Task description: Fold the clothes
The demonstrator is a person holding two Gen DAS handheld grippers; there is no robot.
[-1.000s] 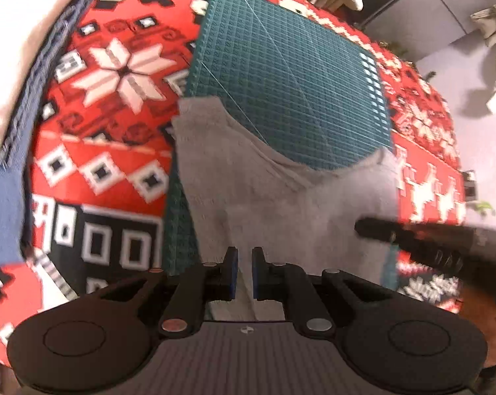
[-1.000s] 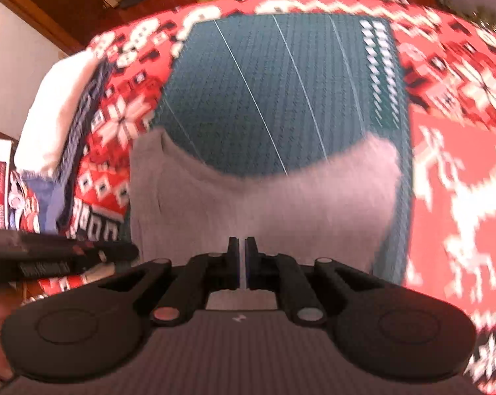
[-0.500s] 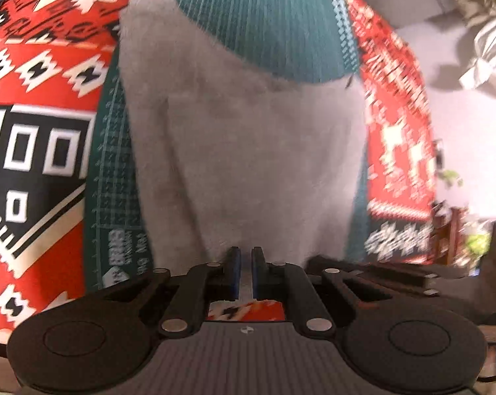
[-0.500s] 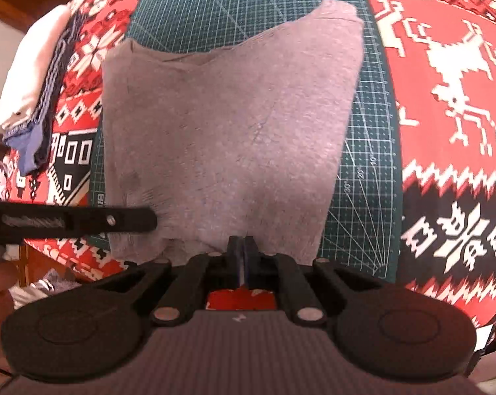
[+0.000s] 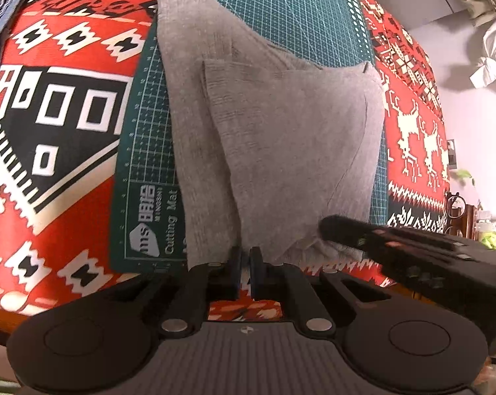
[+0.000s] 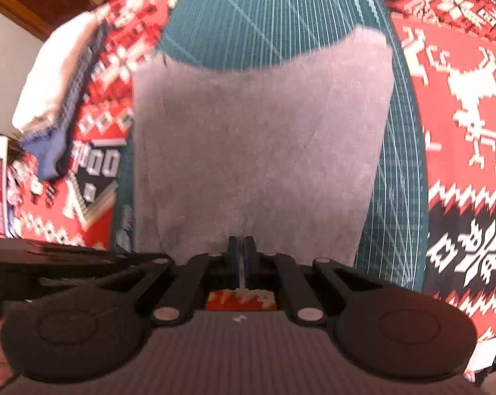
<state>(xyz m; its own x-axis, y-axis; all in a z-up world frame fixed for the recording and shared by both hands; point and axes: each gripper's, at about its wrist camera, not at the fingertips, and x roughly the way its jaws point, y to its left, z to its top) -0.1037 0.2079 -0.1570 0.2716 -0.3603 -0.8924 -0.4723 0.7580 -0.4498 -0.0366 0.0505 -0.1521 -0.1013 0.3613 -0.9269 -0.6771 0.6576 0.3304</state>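
A grey garment [image 5: 280, 138] lies spread on the green cutting mat [image 5: 300, 10], and a folded layer shows along its left side. My left gripper [image 5: 244, 260] is at the garment's near edge, fingers pressed together on the cloth. To its right, my right gripper [image 5: 333, 227] grips the same near edge. In the right wrist view the grey garment [image 6: 261, 151] stretches away over the cutting mat [image 6: 254, 16], and my right gripper [image 6: 239, 250] is shut on its near hem. The left gripper's body [image 6: 66, 260] shows dark at the left.
A red, white and black patterned tablecloth [image 5: 57, 105] covers the table. A stack of folded white and blue clothes [image 6: 53, 98] sits at the table's left side. Loose pale cloth [image 5: 491, 49] lies on the floor beyond the right edge.
Both grippers have drawn back toward the table's near edge with the grey garment, which now covers more of the mat. The right wrist view is blurred from motion.
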